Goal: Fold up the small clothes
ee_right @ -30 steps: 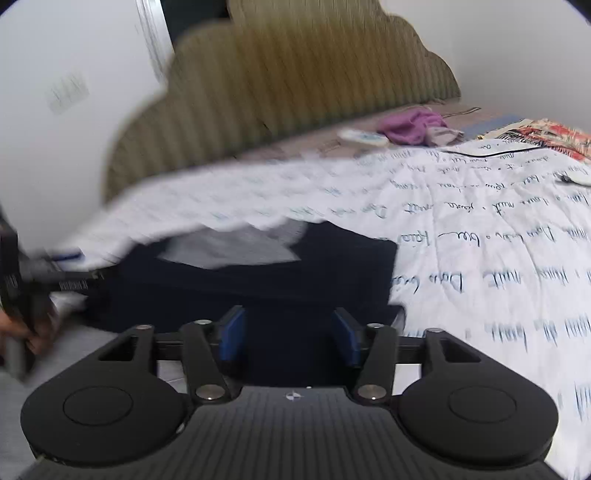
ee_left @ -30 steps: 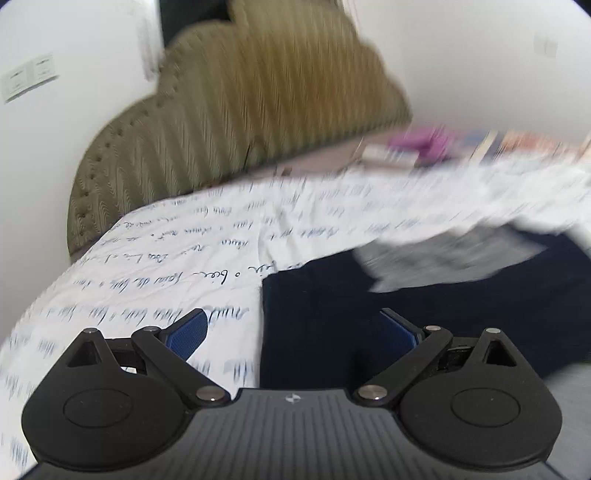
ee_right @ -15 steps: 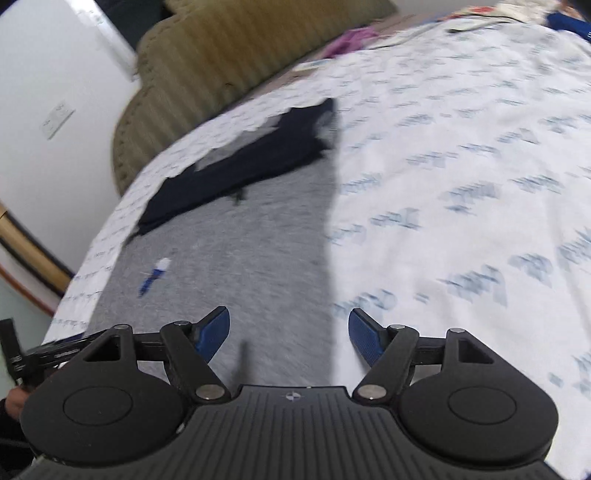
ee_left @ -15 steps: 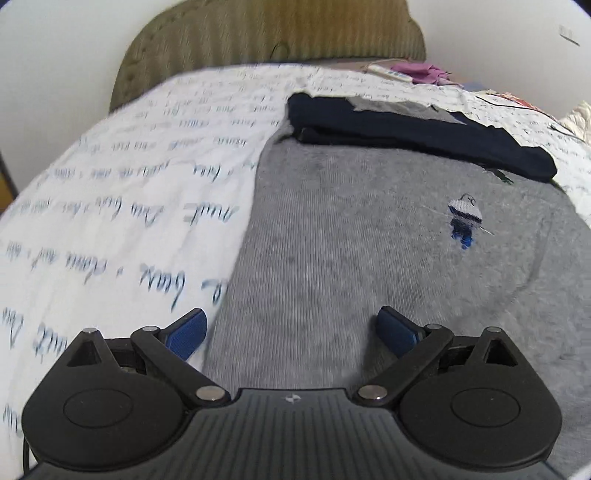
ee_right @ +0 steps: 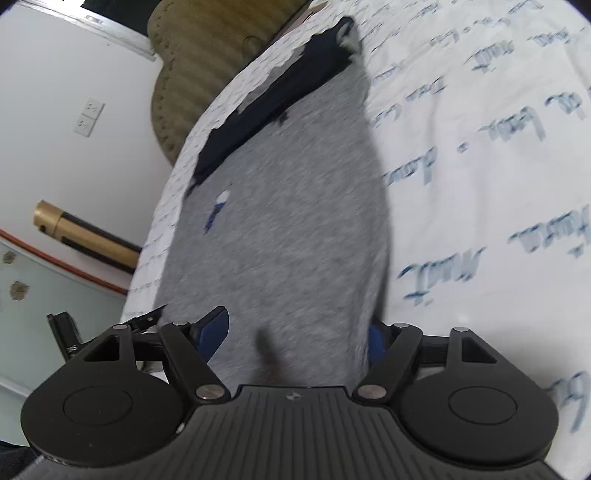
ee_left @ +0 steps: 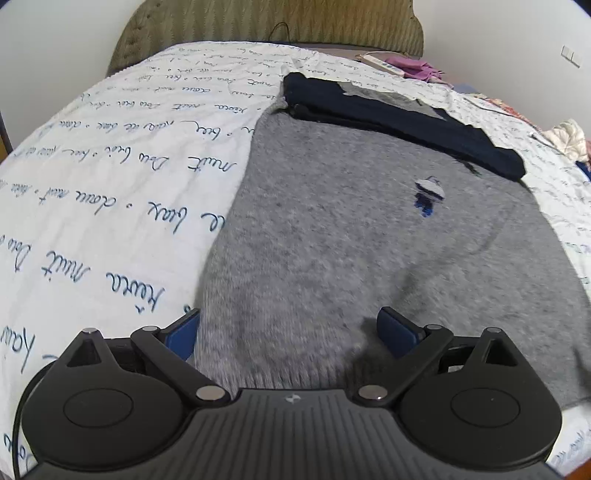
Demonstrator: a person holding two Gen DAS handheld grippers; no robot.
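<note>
A grey knit sweater [ee_left: 351, 236] with a small blue and white emblem [ee_left: 428, 192] lies flat on the bed. Its navy sleeves [ee_left: 399, 118] are folded across its far end. My left gripper [ee_left: 290, 332] is open, its jaws set either side of the sweater's near left hem. In the right wrist view the same sweater [ee_right: 288, 229] runs away from me, its navy part [ee_right: 273, 96] at the far end. My right gripper [ee_right: 295, 332] is open, with the near right hem lying between its blue pads.
The bed sheet [ee_left: 110, 177] is white with blue handwriting print. An olive headboard [ee_left: 273, 22] stands at the far end. Purple cloth [ee_left: 417, 68] and other clothes [ee_left: 569, 136] lie at the back right. A brass and black post [ee_right: 85, 236] stands beside the bed.
Both grippers have pulled back from the navy folded sleeves to the sweater's near hem and lowered close to it. The right gripper has opened wider.
</note>
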